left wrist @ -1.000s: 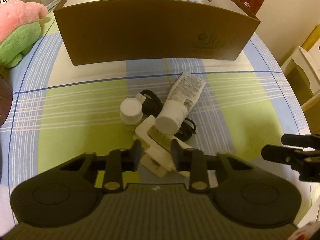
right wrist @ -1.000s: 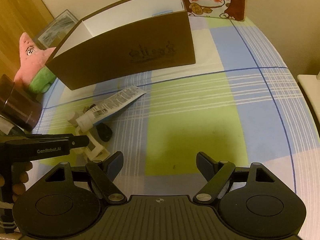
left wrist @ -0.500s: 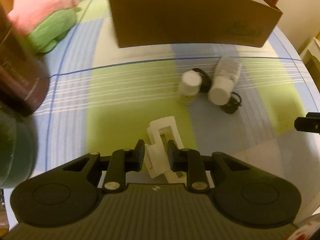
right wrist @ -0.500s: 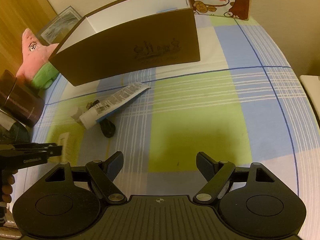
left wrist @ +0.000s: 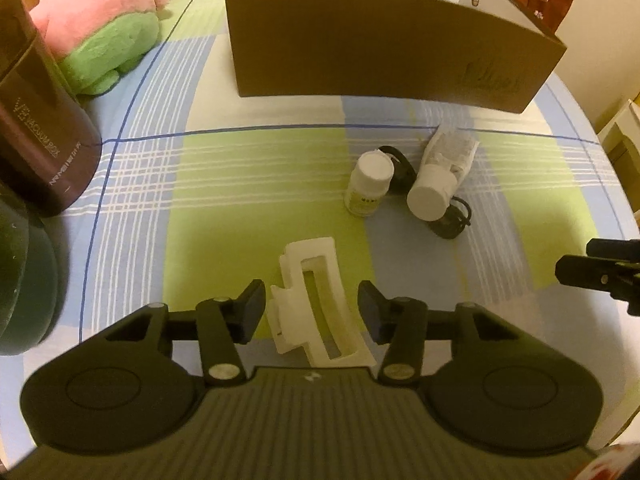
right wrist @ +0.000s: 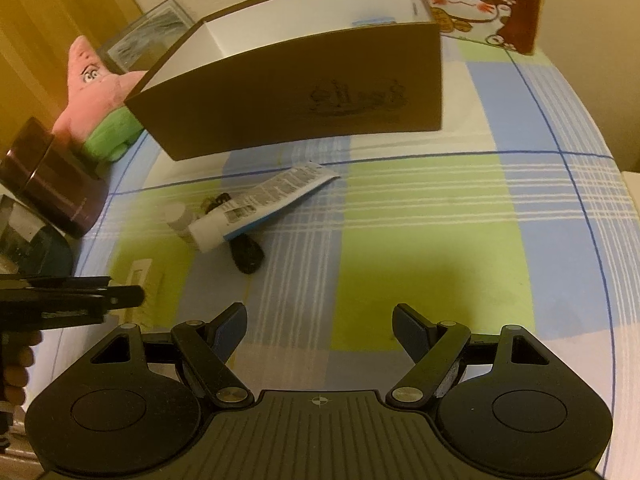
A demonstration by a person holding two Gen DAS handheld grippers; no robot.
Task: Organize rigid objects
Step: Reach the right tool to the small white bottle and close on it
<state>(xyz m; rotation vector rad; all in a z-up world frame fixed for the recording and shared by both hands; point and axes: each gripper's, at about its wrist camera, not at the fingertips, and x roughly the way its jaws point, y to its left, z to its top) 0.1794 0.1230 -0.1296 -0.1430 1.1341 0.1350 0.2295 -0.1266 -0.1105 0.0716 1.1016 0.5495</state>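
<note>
A white plastic hair clip (left wrist: 316,300) lies on the checked cloth between the fingers of my left gripper (left wrist: 311,312), which is open around it without touching. A small white bottle (left wrist: 368,188) stands beyond, next to a white tube (left wrist: 440,172) lying over a black cable (left wrist: 452,224). The brown box (left wrist: 384,60) stands at the back, open on top. My right gripper (right wrist: 319,330) is open and empty over the cloth; the tube (right wrist: 264,204) and the box (right wrist: 304,100) lie ahead of it, and the clip (right wrist: 138,278) shows at its left.
A pink and green plush star (left wrist: 100,28) and a dark brown canister (left wrist: 40,128) sit at the left. A dark green round object (left wrist: 20,280) is at the near left edge. A red cat-print cloth (right wrist: 464,0) hangs behind the box.
My left gripper pulled the clip back and left, away from the bottle and tube, then opened and let it go on the cloth. My right gripper stayed open and shifted slightly.
</note>
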